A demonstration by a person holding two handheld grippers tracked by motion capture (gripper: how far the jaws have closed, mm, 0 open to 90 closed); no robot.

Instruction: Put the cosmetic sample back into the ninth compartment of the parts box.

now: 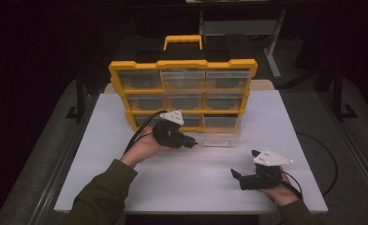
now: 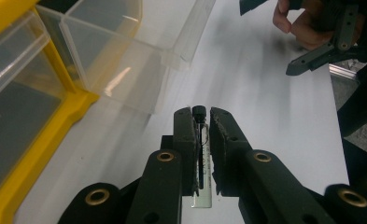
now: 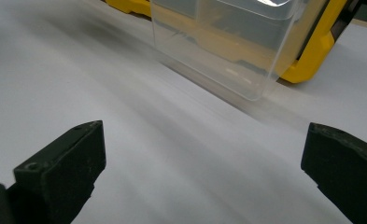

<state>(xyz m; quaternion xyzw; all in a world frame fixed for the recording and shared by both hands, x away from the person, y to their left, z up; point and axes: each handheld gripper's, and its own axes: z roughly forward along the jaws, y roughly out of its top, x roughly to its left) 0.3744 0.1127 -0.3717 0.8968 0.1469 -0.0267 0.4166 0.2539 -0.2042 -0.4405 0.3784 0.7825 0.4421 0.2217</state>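
- Drawers fill the yellow organiser at the back of the white table: three rows of clear bins under a yellow handle.
- Left of centre in the high view, the left gripper sits in the person's left hand, just in front of the organiser's bottom row, its jaws pointing right toward the pulled-out drawer.
- In the left gripper view, the jaws are drawn in narrow and clamp a small clear vial with a black cap. The vial lies lengthwise between the pads, cap at the jaw tips, its clear end poking out behind them.
- The vial is held above the bare table top, near the open drawer but apart from it.
- Right of that, the clear drawer from the bottom right slot stands pulled out onto the table, close to the left gripper's tips. The right gripper view shows its clear wall just ahead of the yellow frame.
- At the right near edge of the table, the right gripper is held in the right hand, well apart from the drawer.
- Its jaws stand wide, with only table between them in the right gripper view.
- A green sleeve covers the left forearm.
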